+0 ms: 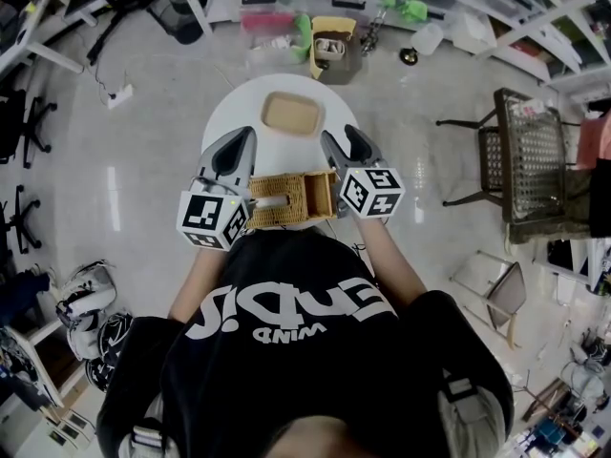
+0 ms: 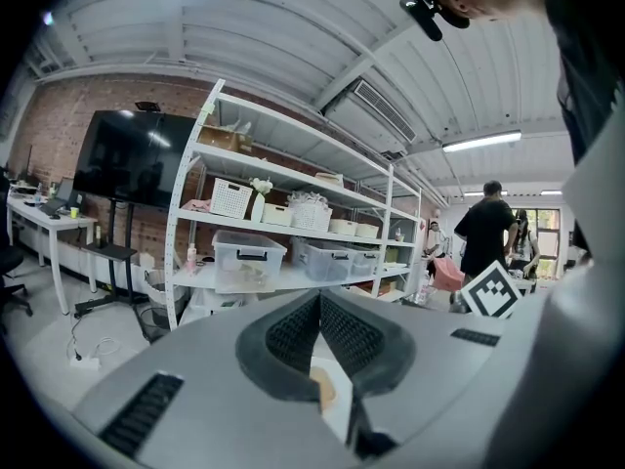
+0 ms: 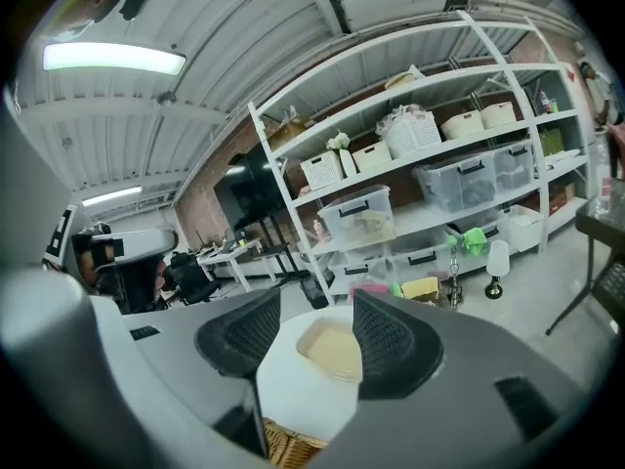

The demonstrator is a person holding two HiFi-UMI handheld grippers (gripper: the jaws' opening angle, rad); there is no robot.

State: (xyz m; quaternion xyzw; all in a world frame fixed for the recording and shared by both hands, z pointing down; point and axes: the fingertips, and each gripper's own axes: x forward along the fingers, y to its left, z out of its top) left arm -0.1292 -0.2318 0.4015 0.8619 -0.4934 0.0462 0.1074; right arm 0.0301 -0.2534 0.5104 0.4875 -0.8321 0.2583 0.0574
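We're looking down on a round white table (image 1: 234,113), and both grippers are over its near edge. Between them sits a wicker basket (image 1: 291,198), right at the near rim, with something pale inside that we can't make out.

The left gripper (image 1: 244,135) is at the basket's left end, and its own view (image 2: 319,299) shows the jaws pressed together at the tips with nothing between them. The right gripper (image 1: 347,139) flanks the basket's right end. Its jaws stand apart and empty, and through the gap (image 3: 317,303) we see the tabletop (image 3: 293,394). A corner of the basket (image 3: 288,449) peeks in at the bottom of that view. From overhead, each gripper's body sits just beside the wicker, but we can't tell whether either one is touching it.

Farther out on the table, beyond both sets of jaws and well clear of the basket, lies a shallow tan tray (image 1: 293,113). The right gripper view has it squarely between the open jaws (image 3: 332,350).

A dark mesh chair (image 1: 530,156) stands off to the right on the pale floor. White shelves (image 2: 293,218) with clear bins and baskets line the far wall.
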